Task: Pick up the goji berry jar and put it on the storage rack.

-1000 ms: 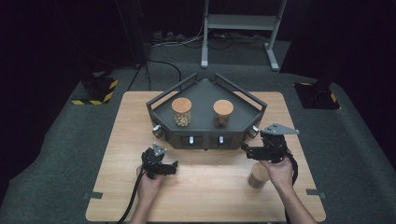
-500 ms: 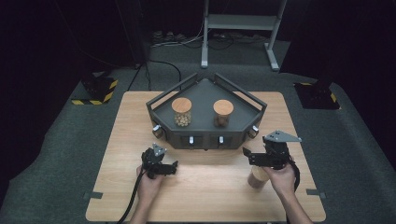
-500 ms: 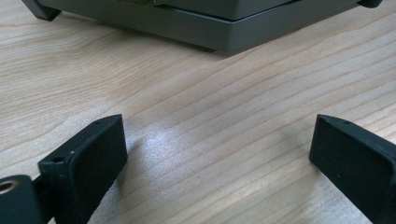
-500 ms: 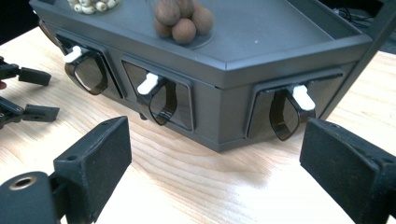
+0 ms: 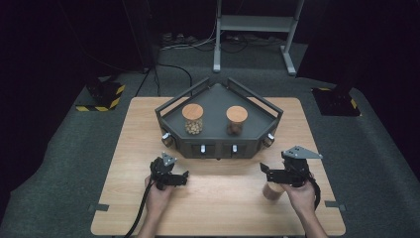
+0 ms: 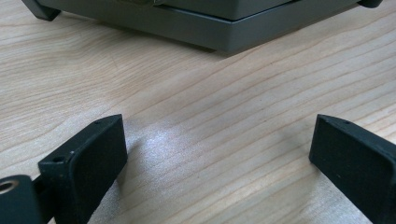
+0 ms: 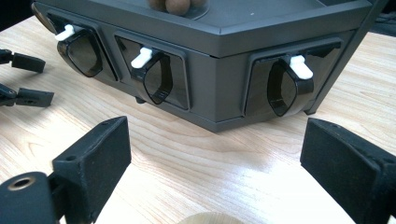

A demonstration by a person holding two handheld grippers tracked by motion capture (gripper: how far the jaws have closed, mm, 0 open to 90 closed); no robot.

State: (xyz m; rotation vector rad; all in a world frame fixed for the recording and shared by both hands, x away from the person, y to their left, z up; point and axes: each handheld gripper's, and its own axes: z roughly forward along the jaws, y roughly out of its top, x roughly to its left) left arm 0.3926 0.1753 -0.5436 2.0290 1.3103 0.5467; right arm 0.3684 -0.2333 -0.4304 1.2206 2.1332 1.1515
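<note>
1. Table, pale wood: lying under both tools and carrying everything listed below.

2. Dark angular stand with railed top and three front hatches bearing white levers: sitting just ahead of both tools, well clear of the jaws.

3. Right tool: hanging low over the table, released and gripping nothing. Jaws having just been opening, now standing wide in the right gripper view. Sitting lower and nearer the person than a second ago, so now reaching over item 6.

4. Left tool: resting beside the table surface, off to the right tool's left and well apart from it. Released, with bare wood between the jaws; keeping the same place as a second ago.

5. Two wooden-lidded jars, one with pale round contents and one with darker contents: standing on the stand top, beyond both tools, untouched.

6. Light wooden cylinder: standing on the table directly beneath the right tool, its rounded top showing low between the spread jaws, not yet touched.

Note: widening and lowering probably meaning a grasp in preparation, needing further descent before closing.
</note>
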